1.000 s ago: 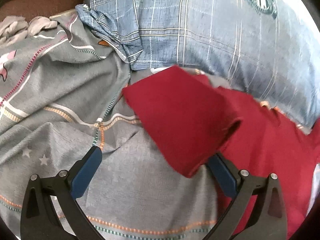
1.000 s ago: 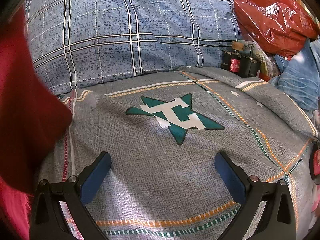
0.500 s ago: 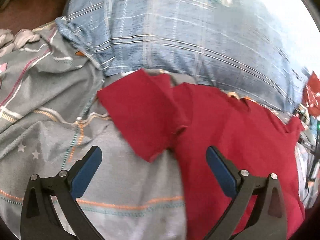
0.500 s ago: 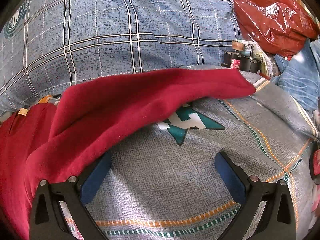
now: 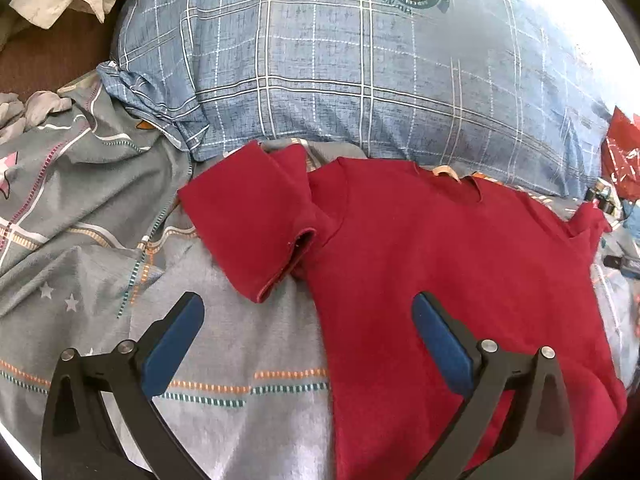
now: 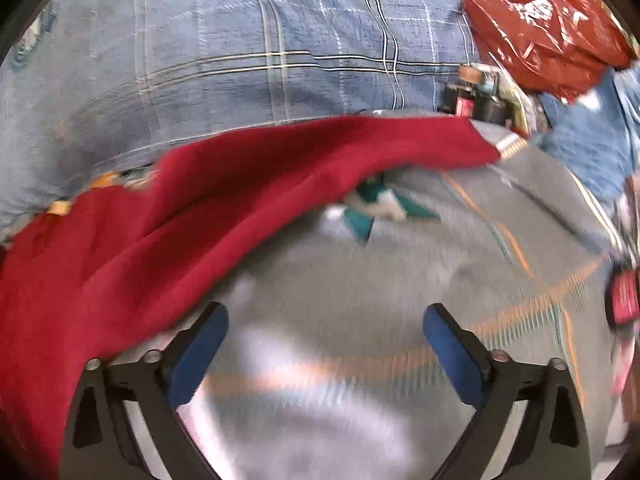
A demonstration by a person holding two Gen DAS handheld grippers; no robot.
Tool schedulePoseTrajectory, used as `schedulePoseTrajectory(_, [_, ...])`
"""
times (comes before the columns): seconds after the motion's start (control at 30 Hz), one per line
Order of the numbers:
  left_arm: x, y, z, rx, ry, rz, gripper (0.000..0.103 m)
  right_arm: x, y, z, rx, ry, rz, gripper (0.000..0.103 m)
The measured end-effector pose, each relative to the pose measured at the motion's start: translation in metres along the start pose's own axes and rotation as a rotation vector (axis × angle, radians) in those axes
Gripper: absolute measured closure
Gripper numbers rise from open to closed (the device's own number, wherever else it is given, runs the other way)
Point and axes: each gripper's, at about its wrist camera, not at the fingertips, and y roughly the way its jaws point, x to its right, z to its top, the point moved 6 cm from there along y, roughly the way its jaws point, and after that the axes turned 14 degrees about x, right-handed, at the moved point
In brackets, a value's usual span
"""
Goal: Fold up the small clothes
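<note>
Both of our hand-held grippers hang above a bed, angled down at it. Our left gripper (image 5: pixel 308 338) has its blue-padded jaws spread wide with nothing pinched; its right-hand pad hangs over the body of a small red T-shirt (image 5: pixel 440 264), its left-hand pad over bare sheet. Our right gripper (image 6: pixel 326 346) also stands wide, though its jaws are closing slightly, and only sheet shows between them; this view is blurred.

We see the red T-shirt lying spread on a grey bedsheet (image 5: pixel 224 344) printed with orange and teal dashed stripes and small stars. Its neck opening points toward a blue plaid pillow (image 5: pixel 340 76) that bears a round dark-green emblem, and the shirt's top edge lies just beside that pillow. One short sleeve (image 5: pixel 248 224) sticks out to the left, its cuff gaping a little. From the right wrist, the shirt's other sleeve drapes across the sheet, partly covering a green and white star print (image 6: pixel 376 212).

Farther right sits a crumpled red plastic bag (image 6: pixel 540 24), with some dark bottles (image 6: pixel 476 96) below it.
</note>
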Motion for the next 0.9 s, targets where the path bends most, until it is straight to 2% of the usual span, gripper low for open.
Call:
schedulePoseTrajectory(0.13, [0.005, -0.007, 0.0, 0.004, 0.009, -0.008, 0.0, -0.021, -0.067, -0.01, 0.008, 0.03, 0.111, 0.004])
schedulePoseTrajectory(0.27, [0.009, -0.019, 0.005, 0.025, 0.015, -0.019, 0.0, -0.051, -0.148, -0.012, 0.043, 0.056, 0.271, 0.004])
schedulePoseTrajectory(0.37, [0.011, -0.025, 0.007, 0.033, 0.026, -0.003, 0.0, -0.078, -0.198, -0.009, 0.038, 0.015, 0.372, 0.004])
schedulePoseTrajectory(0.47, [0.012, -0.028, 0.007, 0.033, 0.04, 0.005, 0.0, -0.107, -0.242, -0.007, 0.071, -0.04, 0.476, 0.004])
schedulePoseTrajectory(0.53, [0.012, -0.029, 0.009, 0.032, 0.035, 0.001, 0.0, -0.119, -0.255, -0.004, 0.05, -0.043, 0.51, 0.004])
schedulePoseTrajectory(0.6, [0.013, -0.031, 0.01, 0.041, 0.035, 0.0, 0.0, -0.139, -0.278, 0.002, 0.028, -0.034, 0.616, 0.004])
schedulePoseTrajectory(0.7, [0.011, -0.033, 0.011, 0.041, 0.043, 0.008, 0.0, -0.163, -0.3, 0.013, 0.042, -0.034, 0.71, 0.001])
schedulePoseTrajectory(0.83, [0.007, -0.035, 0.011, 0.035, 0.038, 0.011, 0.0, -0.197, -0.304, 0.022, 0.062, -0.07, 0.771, 0.001])
schedulePoseTrajectory(0.9, [0.005, -0.036, 0.012, 0.035, 0.035, 0.017, 0.0, -0.208, -0.299, 0.027, 0.096, -0.094, 0.755, 0.001])
